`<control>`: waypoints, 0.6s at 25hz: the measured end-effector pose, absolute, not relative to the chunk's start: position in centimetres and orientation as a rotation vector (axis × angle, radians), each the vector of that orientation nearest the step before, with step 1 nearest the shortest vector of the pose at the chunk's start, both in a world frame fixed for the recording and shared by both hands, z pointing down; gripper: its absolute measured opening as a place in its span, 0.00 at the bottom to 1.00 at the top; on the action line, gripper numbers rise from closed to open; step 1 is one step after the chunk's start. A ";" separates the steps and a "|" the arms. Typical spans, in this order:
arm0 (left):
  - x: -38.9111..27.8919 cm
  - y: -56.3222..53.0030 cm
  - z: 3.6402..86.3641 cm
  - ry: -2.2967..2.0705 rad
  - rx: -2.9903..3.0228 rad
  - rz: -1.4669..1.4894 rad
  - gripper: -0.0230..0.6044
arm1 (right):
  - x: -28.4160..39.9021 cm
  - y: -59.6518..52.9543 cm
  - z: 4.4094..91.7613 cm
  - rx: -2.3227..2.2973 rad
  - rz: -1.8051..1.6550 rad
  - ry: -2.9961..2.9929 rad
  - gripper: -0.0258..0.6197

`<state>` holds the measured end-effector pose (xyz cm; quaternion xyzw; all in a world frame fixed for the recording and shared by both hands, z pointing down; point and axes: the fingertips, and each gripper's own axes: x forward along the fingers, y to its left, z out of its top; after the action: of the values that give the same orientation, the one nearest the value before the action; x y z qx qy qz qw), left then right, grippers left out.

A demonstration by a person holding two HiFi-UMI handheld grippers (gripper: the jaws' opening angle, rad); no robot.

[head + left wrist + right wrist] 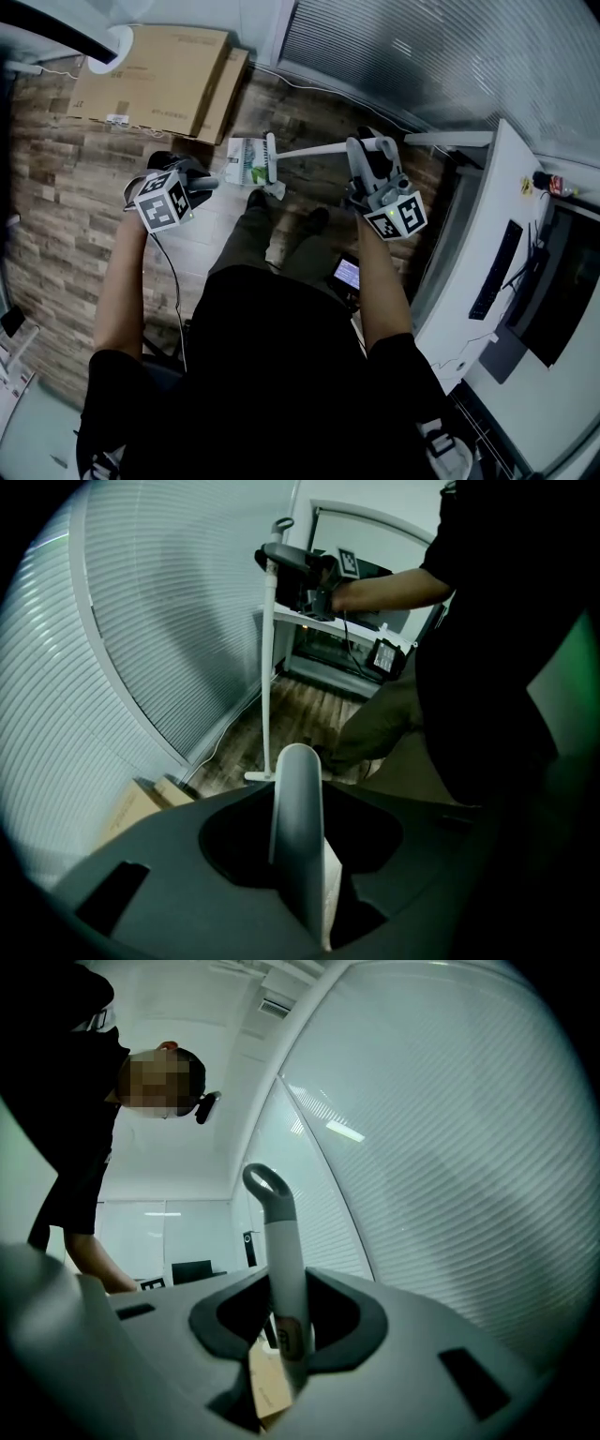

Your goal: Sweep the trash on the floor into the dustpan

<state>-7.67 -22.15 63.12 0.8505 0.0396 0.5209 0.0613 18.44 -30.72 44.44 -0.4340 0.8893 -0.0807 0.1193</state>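
In the head view my left gripper is shut on the white dustpan handle, which stands between its jaws in the left gripper view. The dustpan rests on the wooden floor ahead of my feet, with white and green packaging on it. A crumpled white scrap lies just beside it. My right gripper is shut on the white broom pole, whose grey loop end rises past the jaws. The broom's white head touches down at the dustpan's right edge.
Flattened cardboard boxes lie on the floor at the far left. A window blind runs along the far wall. A white desk with a keyboard and a monitor stands at the right. The person's legs and shoes are close behind the dustpan.
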 end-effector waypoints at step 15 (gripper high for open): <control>-9.0 -15.6 59.4 -0.194 2.449 1.565 0.21 | 27.2 -24.2 49.3 -1.302 -0.173 2.951 0.20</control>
<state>-9.00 -15.57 59.43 0.8354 -0.0662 0.5336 0.1141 27.17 -24.21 49.32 -0.4028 0.9126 -0.0534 -0.0442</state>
